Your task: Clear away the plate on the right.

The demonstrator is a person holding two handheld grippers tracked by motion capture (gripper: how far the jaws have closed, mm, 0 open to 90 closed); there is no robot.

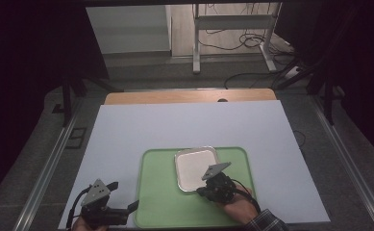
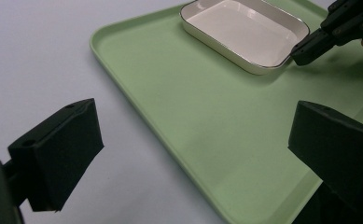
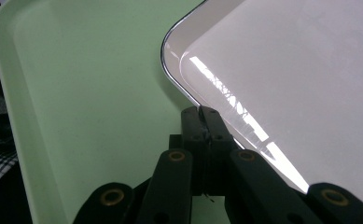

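Note:
A shallow white dish (image 1: 194,168) with a thin metallic rim lies on a pale green tray (image 1: 148,202), toward its far middle. My right gripper (image 1: 201,191) reaches the dish's near edge. In the right gripper view its jaws (image 3: 201,112) are pressed together on the rim of the dish (image 3: 286,70). My left gripper (image 1: 124,195) stands open by the tray's near left corner. In the left gripper view its two pads are wide apart over the tray's edge (image 2: 193,116), with nothing between them. That view also has the dish (image 2: 244,28) and the right gripper (image 2: 298,53) at its corner.
The tray sits on a large pale sheet (image 1: 184,125) that covers a wooden table (image 1: 189,96). Beyond the table stand a metal frame (image 1: 232,29) and loose floor cables. Dark curtains close both sides. A person's hand and plaid sleeve (image 1: 261,221) come in at the bottom right.

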